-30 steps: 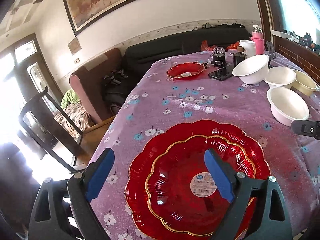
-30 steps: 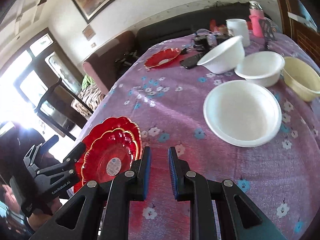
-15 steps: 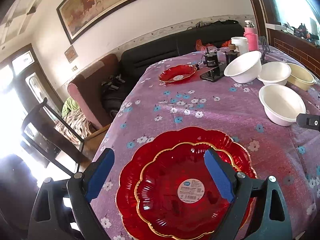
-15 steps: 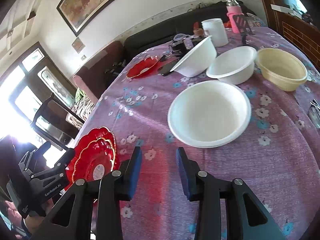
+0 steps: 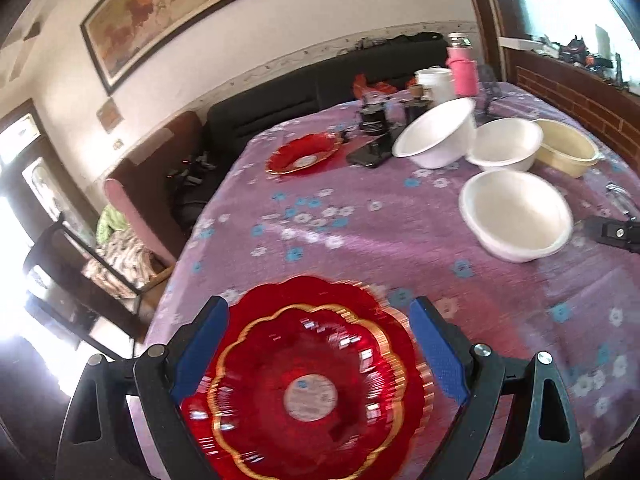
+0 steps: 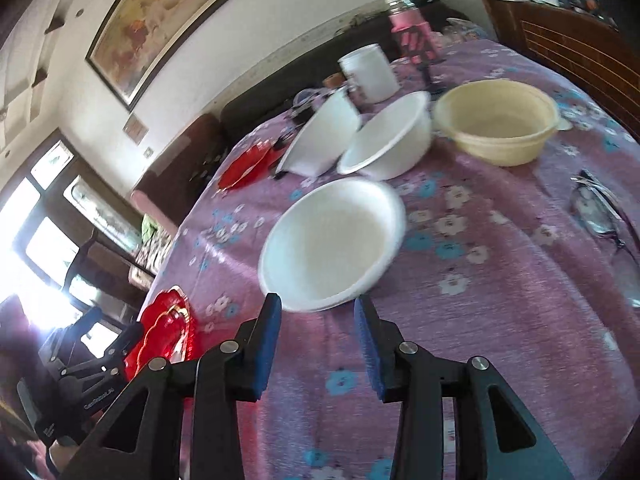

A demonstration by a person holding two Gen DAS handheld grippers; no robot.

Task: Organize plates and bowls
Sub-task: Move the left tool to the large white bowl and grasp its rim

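Red plates (image 5: 308, 380) under wide left claw (image 5: 320, 352), untouched.

Little lettering, barely legible

The left gripper (image 6: 86, 364) carries white print along its black body, too blurred to read for certain. Just beside it, the red plate (image 5: 312, 384) bears a round sticker (image 5: 310, 392) at its centre, print unreadable.
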